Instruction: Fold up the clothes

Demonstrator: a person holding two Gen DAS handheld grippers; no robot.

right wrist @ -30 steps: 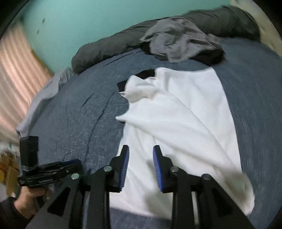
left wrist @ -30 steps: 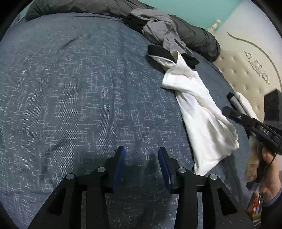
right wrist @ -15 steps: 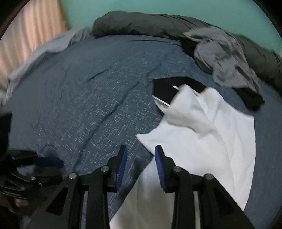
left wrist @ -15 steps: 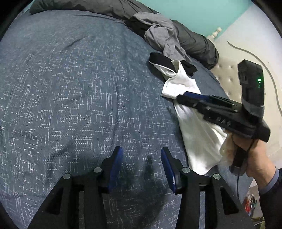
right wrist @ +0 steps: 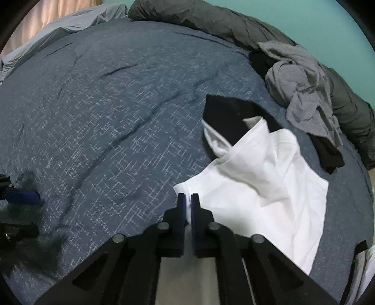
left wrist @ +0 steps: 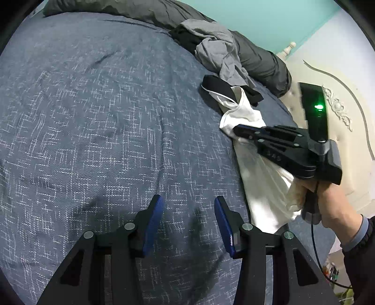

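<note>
One white shirt [right wrist: 264, 185] lies crumpled on the blue bedspread [right wrist: 112, 122], toward the side of the bed by the cream headboard [left wrist: 342, 122]. Its black collar end [right wrist: 229, 115] points away toward the heap of grey clothes [right wrist: 302, 93] and the dark rolled quilt [right wrist: 211, 21]. Its long axis runs from that collar back toward the person, so the shirt lies lengthwise, not across.

In the right wrist view the right claw [right wrist: 188, 199] has just closed its jaws. The blue pads stand almost together with white cloth between them, at the shirt's near left corner. I judge this a pinch on the shirt's edge, though how deep the cloth sits I cannot tell.

Over bare bedspread, the left claw [left wrist: 187, 211] hangs with its jaws about half apart and nothing between them. The shirt lies to its right, well apart. The right hand [left wrist: 328, 201] is plainly the nearer. The coming move, as I judge it, needs the left claw to cross rightward to a second corner.
</note>
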